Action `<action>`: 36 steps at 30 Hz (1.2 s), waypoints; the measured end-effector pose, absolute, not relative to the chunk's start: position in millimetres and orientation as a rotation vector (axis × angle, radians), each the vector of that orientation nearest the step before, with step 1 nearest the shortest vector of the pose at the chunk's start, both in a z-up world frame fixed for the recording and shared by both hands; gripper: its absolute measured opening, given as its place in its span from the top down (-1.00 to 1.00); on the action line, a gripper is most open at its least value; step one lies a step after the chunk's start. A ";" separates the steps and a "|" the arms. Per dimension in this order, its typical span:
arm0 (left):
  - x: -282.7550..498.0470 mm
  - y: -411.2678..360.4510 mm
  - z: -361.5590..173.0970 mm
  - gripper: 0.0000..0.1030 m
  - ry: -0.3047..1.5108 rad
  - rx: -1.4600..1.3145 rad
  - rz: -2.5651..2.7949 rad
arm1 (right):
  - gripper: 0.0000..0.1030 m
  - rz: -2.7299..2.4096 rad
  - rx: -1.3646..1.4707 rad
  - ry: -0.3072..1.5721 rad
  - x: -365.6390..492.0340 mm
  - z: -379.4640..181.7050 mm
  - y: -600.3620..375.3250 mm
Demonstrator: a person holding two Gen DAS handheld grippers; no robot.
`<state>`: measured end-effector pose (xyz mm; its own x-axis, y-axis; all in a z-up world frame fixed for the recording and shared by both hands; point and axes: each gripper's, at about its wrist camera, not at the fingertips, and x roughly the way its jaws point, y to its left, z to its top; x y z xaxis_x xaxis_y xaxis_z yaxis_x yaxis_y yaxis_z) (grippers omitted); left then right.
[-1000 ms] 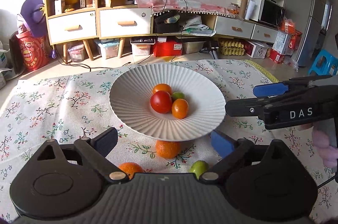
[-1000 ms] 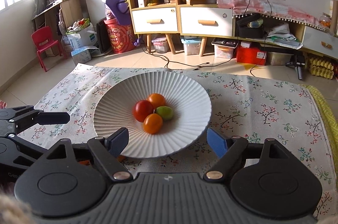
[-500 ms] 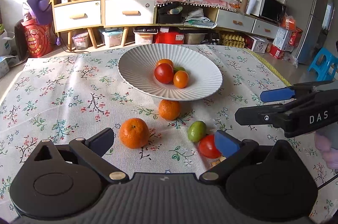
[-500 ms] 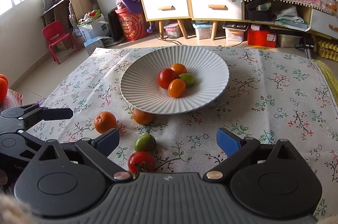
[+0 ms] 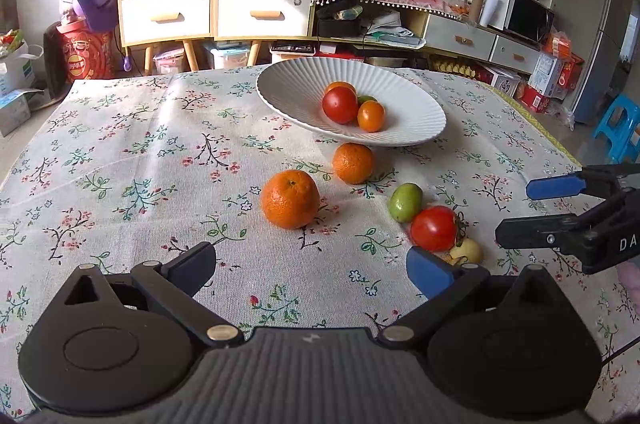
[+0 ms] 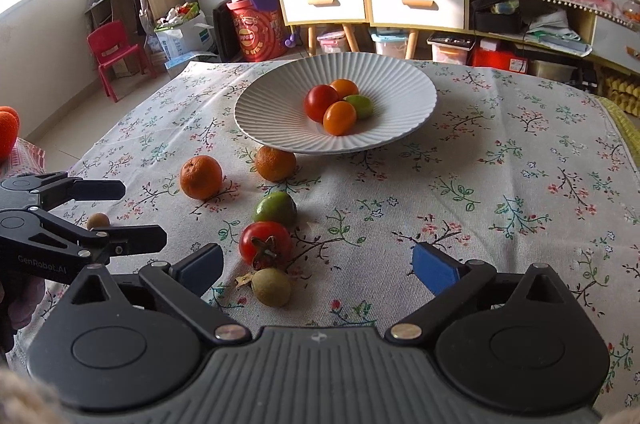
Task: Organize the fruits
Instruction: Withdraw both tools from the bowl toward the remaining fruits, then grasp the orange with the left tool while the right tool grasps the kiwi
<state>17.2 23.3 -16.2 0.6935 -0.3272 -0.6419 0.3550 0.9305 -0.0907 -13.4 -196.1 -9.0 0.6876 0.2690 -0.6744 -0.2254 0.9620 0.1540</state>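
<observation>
- Both claws stood wide open, nothing between the jaws: left gripper [image 5: 310, 272] hovered over bare cloth short of the fruit, right gripper [image 6: 316, 266] had its fingers either side of the nearest fruit, pads clear of it.
- Floral tablecloth [image 5: 132, 160] covered the table; all fruit sat on it or in the dish.
- White ribbed plate [image 5: 416, 116] stood at the far side, holding a red tomato [image 5: 340, 104], two small orange fruits and one green one, all bunched together.
- Loose on the cloth, near side of the plate: big mandarin [image 5: 290, 198], smaller mandarin [image 5: 353, 162] tucked against the plate's rim, green fruit [image 5: 405, 202], stemmed tomato [image 5: 434, 228] touching the green one.
- Left view showed only a sliver of a pale yellowish fruit [image 5: 466, 251], mostly hidden behind its own right fingertip [image 5: 428, 272]; right view showed it whole as a round brown-green fruit [image 6: 271, 287], just beside the tomato.
- Right view alone showed a small brown ball [image 6: 98, 221] on the cloth between the left gripper's fingers as seen from the side.
- Left view alone showed the right gripper from the side, at its right edge.
</observation>
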 end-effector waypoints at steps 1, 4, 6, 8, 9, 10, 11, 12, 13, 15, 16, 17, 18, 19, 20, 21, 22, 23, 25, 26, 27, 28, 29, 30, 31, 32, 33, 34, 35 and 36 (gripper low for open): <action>17.2 25.2 -16.9 -0.92 0.706 0.039 -0.377 | -0.96 0.279 0.058 0.764 -14.8 -10.4 -195.9; 15.4 30.1 -20.3 -0.92 0.699 0.035 -0.367 | -0.96 0.287 0.038 0.760 -19.3 -14.1 -193.8; 14.6 32.0 -23.1 -0.92 0.695 0.038 -0.361 | -0.96 0.291 0.024 0.756 -22.3 -16.6 -191.7; 13.7 33.3 -25.9 -0.92 0.693 0.042 -0.355 | -0.96 0.298 0.021 0.755 -24.7 -19.3 -190.0; 13.4 33.8 -27.5 -0.92 0.693 0.043 -0.354 | -0.96 0.302 0.019 0.755 -26.3 -20.8 -188.8; 13.1 34.2 -29.5 -0.92 0.693 0.046 -0.354 | -0.96 0.307 0.015 0.754 -27.3 -21.8 -187.6; 12.7 34.3 -31.0 -0.92 0.693 0.048 -0.355 | -0.96 0.311 0.012 0.752 -28.5 -22.9 -186.3; 12.2 34.5 -33.2 -0.92 0.692 0.054 -0.356 | -0.96 0.315 0.011 0.753 -28.4 -23.8 -185.6; 12.3 34.4 -36.3 -0.92 0.689 0.063 -0.358 | -0.96 0.319 0.010 0.753 -29.5 -25.1 -184.9; 12.1 33.3 -40.5 -0.92 0.688 0.080 -0.361 | -0.96 0.325 0.010 0.757 -30.5 -27.4 -183.6; 12.2 32.3 -43.1 -0.92 0.687 0.089 -0.365 | -0.96 0.327 0.010 0.758 -31.3 -28.6 -182.5; 12.3 31.6 -44.7 -0.92 0.687 0.093 -0.368 | -0.96 0.327 0.008 0.758 -31.6 -29.3 -182.1; 12.6 30.9 -46.6 -0.92 0.687 0.096 -0.370 | -0.96 0.327 0.006 0.758 -31.1 -29.9 -181.6; 12.8 29.8 -48.4 -0.92 0.681 0.101 -0.371 | -0.94 0.329 0.005 0.758 -31.2 -30.4 -181.5; 12.9 28.8 -48.9 -0.92 0.671 0.109 -0.370 | -0.91 0.334 0.004 0.759 -31.4 -31.1 -181.4; 13.6 27.5 -49.1 -0.92 0.667 0.116 -0.371 | -0.88 0.337 0.001 0.759 -31.9 -31.7 -181.2; 14.7 26.2 -49.1 -0.92 0.662 0.119 -0.373 | -0.82 0.337 -0.001 0.759 -32.4 -31.9 -180.8; 16.8 24.7 -49.0 -0.92 0.655 0.117 -0.373 | -0.76 0.335 -0.006 0.754 -32.5 -32.0 -180.2; 21.6 23.1 -49.2 -0.91 0.649 0.110 -0.370 | -0.65 0.337 -0.016 0.744 -31.2 -32.5 -178.8; 25.8 21.9 -49.2 -0.89 0.651 0.105 -0.370 | -0.56 0.339 -0.019 0.741 -30.3 -32.9 -178.1; 27.8 21.5 -49.0 -0.88 0.648 0.102 -0.367 | -0.53 0.340 -0.024 0.737 -29.7 -33.0 -177.0; 31.0 20.8 -48.4 -0.85 0.644 0.096 -0.360 | -0.47 0.340 -0.031 0.732 -29.7 -33.0 -175.8; 34.0 20.5 -47.7 -0.80 0.642 0.090 -0.357 | -0.40 0.341 -0.040 0.726 -29.4 -33.0 -174.3; 36.9 20.1 -47.1 -0.77 0.639 0.083 -0.353 | -0.36 0.342 -0.051 0.721 -29.9 -33.2 -173.2; 40.3 19.4 -46.3 -0.70 0.637 0.077 -0.347 | -0.27 0.343 -0.058 0.717 -30.3 -33.1 -172.3; 43.2 18.7 -45.6 -0.63 0.637 0.073 -0.342 | -0.20 0.346 -0.069 0.711 -30.6 -33.0 -171.3; 45.2 18.4 -45.2 -0.60 0.636 0.070 -0.339 | -0.17 0.350 -0.074 0.708 -30.4 -32.7 -170.8; 47.6 18.0 -44.5 -0.56 0.634 0.068 -0.336 | -0.09 0.353 -0.078 0.705 -30.4 -32.2 -170.1; 49.4 17.5 -43.8 -0.52 0.632 0.066 -0.334 | -0.01 0.358 -0.082 0.703 -30.2 -31.7 -169.3; 51.1 16.9 -42.9 -0.49 0.630 0.065 -0.334 | 0.03 0.363 -0.085 0.701 -30.1 -30.9 -168.5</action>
